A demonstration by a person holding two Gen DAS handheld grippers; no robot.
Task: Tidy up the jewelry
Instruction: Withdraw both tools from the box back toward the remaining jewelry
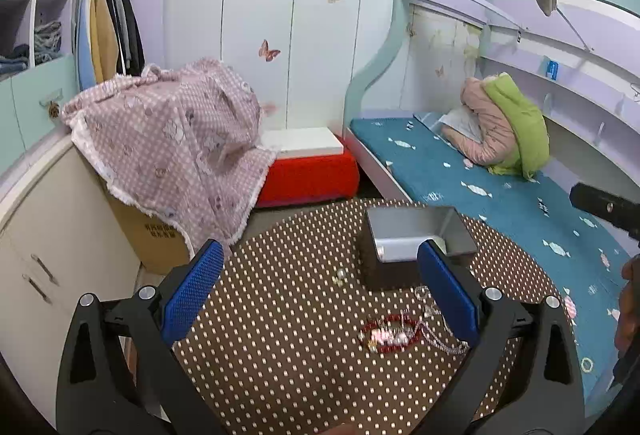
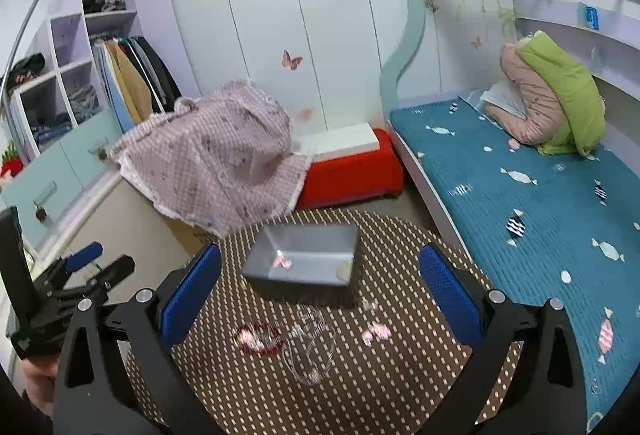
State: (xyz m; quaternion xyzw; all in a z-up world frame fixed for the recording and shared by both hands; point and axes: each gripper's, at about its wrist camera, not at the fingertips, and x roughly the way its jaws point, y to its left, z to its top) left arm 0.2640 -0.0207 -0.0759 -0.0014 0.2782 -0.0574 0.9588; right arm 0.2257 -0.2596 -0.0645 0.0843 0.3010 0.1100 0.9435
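Observation:
An open grey jewelry box [image 1: 416, 243] [image 2: 304, 259] stands on a round brown polka-dot table [image 1: 288, 335] [image 2: 380, 387]. It holds a small pink piece [image 2: 284, 261]. In front of it lie a red bead bracelet [image 1: 386, 333] [image 2: 258, 339], a silver chain necklace [image 1: 440, 335] [image 2: 310, 351], a pink trinket [image 2: 376, 333] and a small pearl piece [image 1: 341, 277]. My left gripper [image 1: 320, 299] is open and empty, above the table to the left of the box. My right gripper [image 2: 320, 299] is open and empty, above the jewelry in front of the box.
A bed with a teal cover [image 1: 520, 203] [image 2: 540, 203] runs along the right. A red stool with a white box [image 1: 312, 171] [image 2: 352, 171] and a cardboard box under pink cloth [image 1: 180, 139] [image 2: 224, 155] stand behind the table. Cabinets [image 1: 48, 227] line the left.

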